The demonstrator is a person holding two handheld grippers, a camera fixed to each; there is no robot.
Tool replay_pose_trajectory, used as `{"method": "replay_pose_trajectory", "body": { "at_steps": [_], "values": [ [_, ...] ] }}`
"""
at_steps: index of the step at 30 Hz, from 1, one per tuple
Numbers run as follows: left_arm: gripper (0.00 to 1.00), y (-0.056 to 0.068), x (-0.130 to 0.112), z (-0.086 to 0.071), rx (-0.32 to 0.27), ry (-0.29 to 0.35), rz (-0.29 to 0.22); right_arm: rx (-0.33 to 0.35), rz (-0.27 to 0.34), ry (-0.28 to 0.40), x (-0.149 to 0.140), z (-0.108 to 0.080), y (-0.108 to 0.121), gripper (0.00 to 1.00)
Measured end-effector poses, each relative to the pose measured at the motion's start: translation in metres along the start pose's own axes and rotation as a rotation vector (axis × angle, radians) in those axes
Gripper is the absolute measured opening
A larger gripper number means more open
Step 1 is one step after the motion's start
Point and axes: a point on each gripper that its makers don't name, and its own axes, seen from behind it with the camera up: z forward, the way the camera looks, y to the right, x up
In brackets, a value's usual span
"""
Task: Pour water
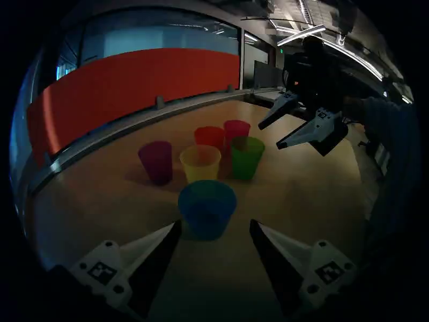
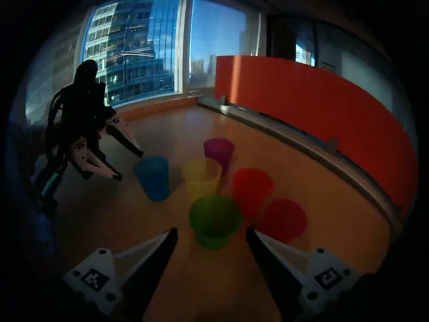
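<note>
Six translucent plastic cups stand upright, clustered mid-frame on the wooden worktop (image 1: 322, 188): blue cup (image 1: 206, 209), yellow cup (image 1: 200, 163), purple cup (image 1: 156, 161), red cup (image 1: 209, 137), pink cup (image 1: 236, 131), green cup (image 1: 247, 156). The left tool (image 1: 214, 222) gapes wide at lower centre, with the blue cup just ahead, untouched. The right tool (image 2: 211, 231) spreads equally wide before the green cup. Square black-and-white markers (image 1: 102, 271) sit on the fingers, their patterns illegible to me.

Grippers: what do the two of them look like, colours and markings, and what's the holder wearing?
Left gripper and right gripper match: two tapering pointed fingers, white outside, black inside, a square black-and-white marker at each finger's base, a black body behind. The arm wears a dark sleeve.
</note>
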Motion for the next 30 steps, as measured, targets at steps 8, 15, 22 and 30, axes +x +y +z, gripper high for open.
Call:
{"method": "replay_pose_trajectory", "body": {
  "at_steps": [8,15,22,30],
  "values": [
    [0.94,-0.003,-0.005,0.013,-0.008,-0.014,-0.014,-0.003,0.011,-0.02,-0.008,0.014,0.005,1.0],
    [0.94,-0.005,-0.004,0.024,-0.014,-0.017,-0.018,-0.005,0.014,-0.035,-0.013,0.023,0.009,0.99],
    [0.94,-0.009,-0.001,0.033,-0.015,-0.018,-0.019,-0.003,0.015,-0.044,-0.015,0.032,0.011,1.0],
    [0.94,-0.012,0.003,0.039,-0.013,-0.016,-0.017,0.003,0.017,-0.047,-0.014,0.04,0.011,1.0]
  ]
}}
